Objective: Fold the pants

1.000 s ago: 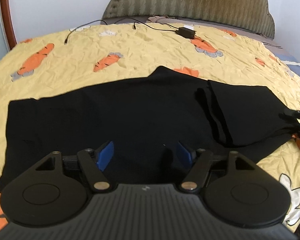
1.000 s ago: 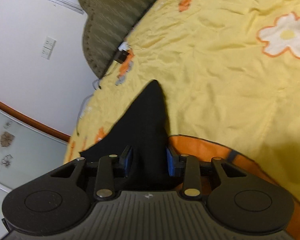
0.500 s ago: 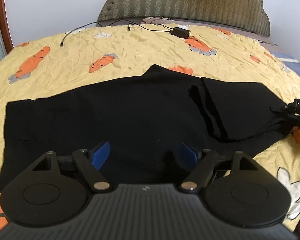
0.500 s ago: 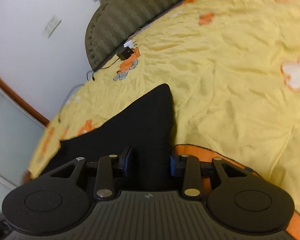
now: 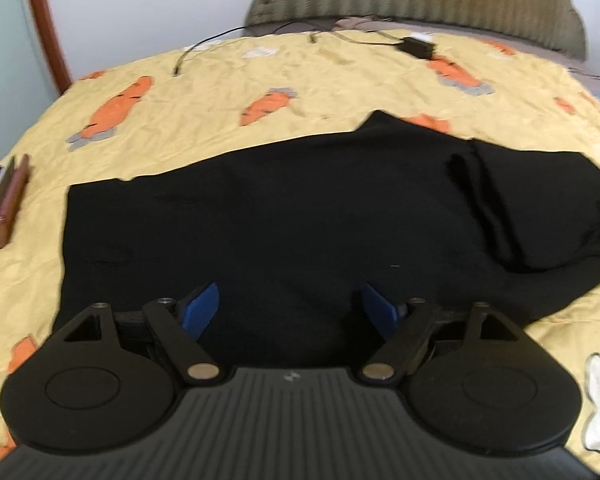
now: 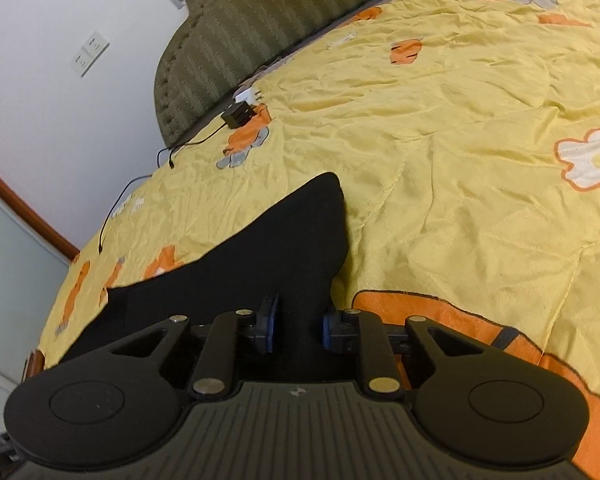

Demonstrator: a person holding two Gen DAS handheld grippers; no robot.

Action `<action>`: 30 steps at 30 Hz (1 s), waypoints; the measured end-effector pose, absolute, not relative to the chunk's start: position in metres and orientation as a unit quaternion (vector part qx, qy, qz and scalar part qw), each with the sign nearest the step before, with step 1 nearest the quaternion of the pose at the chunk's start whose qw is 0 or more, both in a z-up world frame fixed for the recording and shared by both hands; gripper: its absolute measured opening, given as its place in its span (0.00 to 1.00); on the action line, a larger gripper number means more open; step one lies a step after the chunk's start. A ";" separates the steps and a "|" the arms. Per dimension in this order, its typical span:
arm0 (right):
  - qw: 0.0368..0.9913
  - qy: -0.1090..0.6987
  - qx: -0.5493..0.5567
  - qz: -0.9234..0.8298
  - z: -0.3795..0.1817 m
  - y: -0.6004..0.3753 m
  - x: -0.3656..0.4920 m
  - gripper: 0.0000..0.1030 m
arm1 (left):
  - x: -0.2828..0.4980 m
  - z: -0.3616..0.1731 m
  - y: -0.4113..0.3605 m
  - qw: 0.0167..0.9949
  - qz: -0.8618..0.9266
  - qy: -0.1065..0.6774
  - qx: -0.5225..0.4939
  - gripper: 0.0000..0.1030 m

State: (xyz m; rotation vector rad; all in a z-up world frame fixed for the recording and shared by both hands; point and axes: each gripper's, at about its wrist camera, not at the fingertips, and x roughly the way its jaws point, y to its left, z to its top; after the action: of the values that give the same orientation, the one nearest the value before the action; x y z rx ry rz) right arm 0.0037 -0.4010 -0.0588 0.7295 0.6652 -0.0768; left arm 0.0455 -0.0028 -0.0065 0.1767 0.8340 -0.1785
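Black fabric pants (image 5: 300, 216) lie spread across the yellow carrot-print bedspread (image 5: 340, 80). Left gripper (image 5: 290, 308) hovers at their near edge, jaws spread, just opened wider. Only the right wrist view shows the right gripper (image 6: 296, 328), its 2 jaws just closing on a pants fold.

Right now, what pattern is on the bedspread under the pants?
The bedspread is yellow with orange carrots and white flowers, clearest in the right wrist view.

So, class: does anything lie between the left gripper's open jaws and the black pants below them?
Nothing visible does. The left gripper hangs open directly over the black pants, only bare cloth beneath; the books lie aside.
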 end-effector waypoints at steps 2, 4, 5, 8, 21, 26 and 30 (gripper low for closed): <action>0.882 0.316 0.347 -0.041 -0.054 -0.399 0.004 0.18 | 0.047 -0.006 0.002 0.908 -0.080 0.403 0.084 0.76; 0.884 0.312 0.345 -0.046 -0.049 -0.396 0.004 0.16 | 0.049 -0.006 0.006 0.908 -0.073 0.405 0.084 0.76; 0.886 0.310 0.342 -0.046 -0.045 -0.393 0.005 0.15 | 0.049 -0.007 0.007 0.908 -0.067 0.404 0.088 0.76; 0.893 0.306 0.326 -0.046 -0.035 -0.384 0.007 0.13 | 0.051 -0.009 0.012 0.907 -0.058 0.407 0.092 0.76; 0.887 0.329 0.312 -0.081 -0.035 -0.377 0.017 0.10 | 0.050 -0.012 0.026 0.908 -0.069 0.407 0.077 0.79; 0.880 0.321 0.343 -0.069 -0.023 -0.373 0.015 0.10 | 0.044 -0.003 0.047 0.914 -0.064 0.398 0.053 0.79; 0.882 0.314 0.350 -0.045 -0.004 -0.359 0.021 0.10 | 0.040 0.007 0.084 0.920 -0.039 0.389 0.013 0.79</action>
State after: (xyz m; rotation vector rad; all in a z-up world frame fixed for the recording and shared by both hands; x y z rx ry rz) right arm 0.0213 -0.3587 -0.0038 0.7284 0.6535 -0.0927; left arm 0.0403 0.0835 0.0069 0.0275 0.7983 -0.0807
